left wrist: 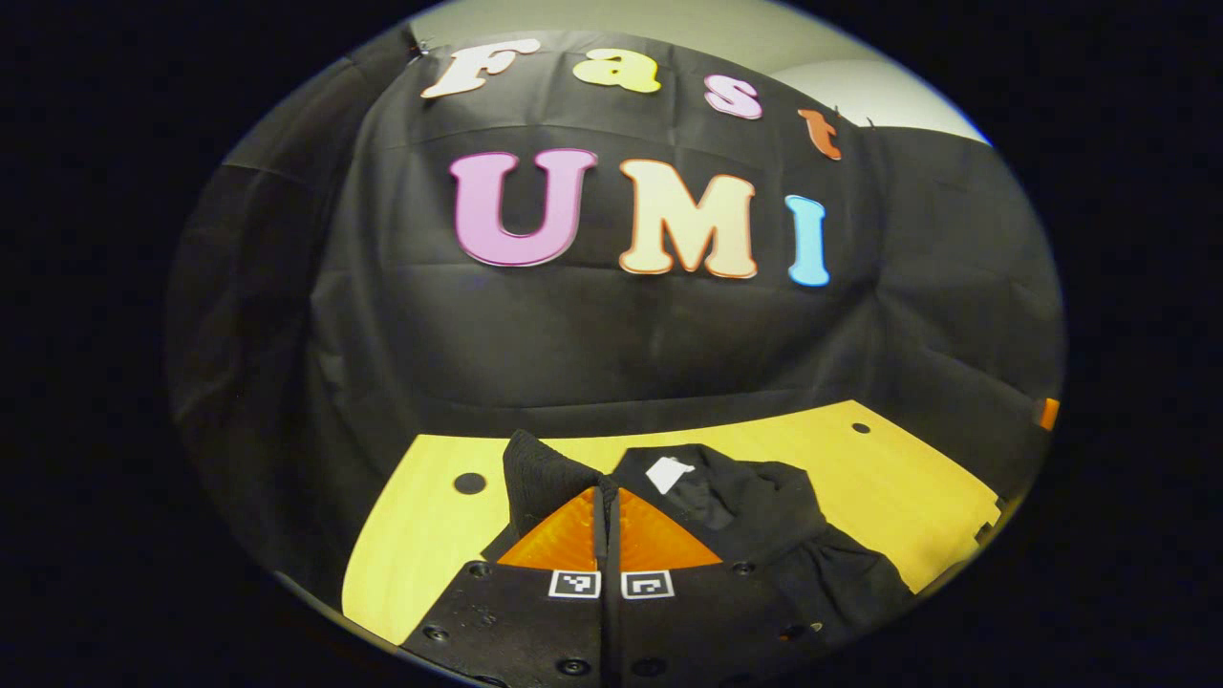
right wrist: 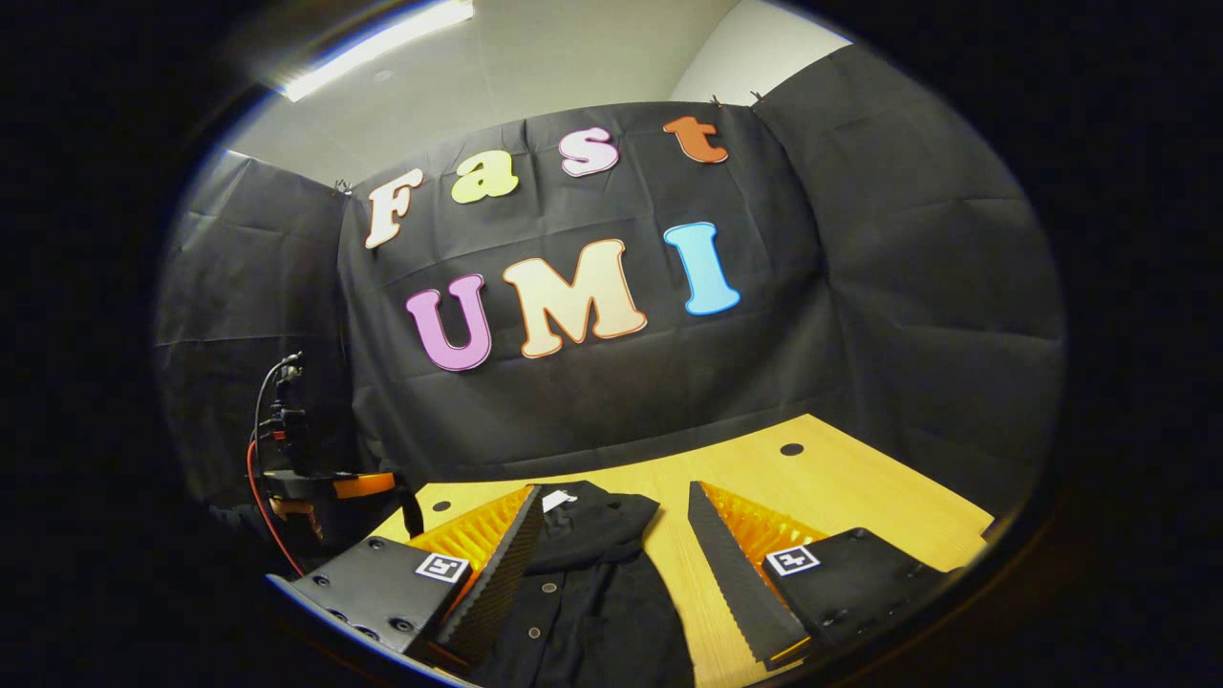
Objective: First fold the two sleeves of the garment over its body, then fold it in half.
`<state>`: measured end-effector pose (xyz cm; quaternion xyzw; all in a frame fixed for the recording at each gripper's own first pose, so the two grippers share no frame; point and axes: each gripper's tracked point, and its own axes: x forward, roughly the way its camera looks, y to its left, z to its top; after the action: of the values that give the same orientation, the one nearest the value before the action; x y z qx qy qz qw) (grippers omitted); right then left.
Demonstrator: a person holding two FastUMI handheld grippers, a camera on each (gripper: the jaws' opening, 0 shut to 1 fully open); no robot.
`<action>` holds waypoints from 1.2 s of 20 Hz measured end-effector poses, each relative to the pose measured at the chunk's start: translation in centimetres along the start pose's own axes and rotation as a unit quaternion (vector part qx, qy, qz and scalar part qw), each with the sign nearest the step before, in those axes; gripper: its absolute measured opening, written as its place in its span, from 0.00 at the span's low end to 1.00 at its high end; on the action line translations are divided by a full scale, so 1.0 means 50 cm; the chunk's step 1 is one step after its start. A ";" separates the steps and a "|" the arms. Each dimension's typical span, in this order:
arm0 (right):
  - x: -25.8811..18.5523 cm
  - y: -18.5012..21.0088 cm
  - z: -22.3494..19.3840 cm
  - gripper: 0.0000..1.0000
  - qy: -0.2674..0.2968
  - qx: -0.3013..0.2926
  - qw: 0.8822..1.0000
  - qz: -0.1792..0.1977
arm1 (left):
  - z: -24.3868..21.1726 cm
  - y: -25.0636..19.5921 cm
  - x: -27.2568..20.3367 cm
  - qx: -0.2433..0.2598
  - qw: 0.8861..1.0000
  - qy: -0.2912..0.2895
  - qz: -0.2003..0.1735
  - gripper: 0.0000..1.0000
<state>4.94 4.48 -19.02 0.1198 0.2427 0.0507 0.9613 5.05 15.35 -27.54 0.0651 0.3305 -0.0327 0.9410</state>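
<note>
Black fabric of the garment (left wrist: 755, 516) is pinched between the left gripper (left wrist: 608, 497) jaws, pressed together on a raised fold. The right gripper (right wrist: 611, 535) jaws gape wide, the garment lying between them on the yellow desk (right wrist: 841, 497).

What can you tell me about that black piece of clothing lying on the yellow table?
The black buttoned fabric garment lies crumpled on the yellow wooden table, collar toward the booth wall, with a white tag inside the neck. Small dark buttons run down its front. In the left gripper view, the left tool looks closed against its near edge; the open right tool straddles it without gripping.
</note>
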 end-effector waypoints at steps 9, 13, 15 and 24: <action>-0.048 -0.064 -0.021 0.97 0.003 0.012 0.999 -0.052 | -0.039 -0.203 0.097 0.025 0.993 0.042 -0.103 0.00; -0.067 -0.089 -0.029 0.96 0.006 0.013 0.997 -0.073 | -0.060 -0.284 0.121 0.039 0.988 0.059 -0.135 0.00; -0.068 -0.097 -0.036 0.96 0.008 0.015 0.997 -0.078 | -0.062 -0.314 0.131 0.044 0.987 0.064 -0.140 0.00; -0.022 -0.070 -0.071 0.96 0.033 0.006 0.999 -0.039 | 0.050 -0.249 -0.001 0.036 0.995 -0.025 -0.090 0.94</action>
<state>2.41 1.65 -22.44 0.1140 0.2787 0.0156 0.9535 5.26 2.68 -26.84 0.0683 0.3096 -0.1310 0.9393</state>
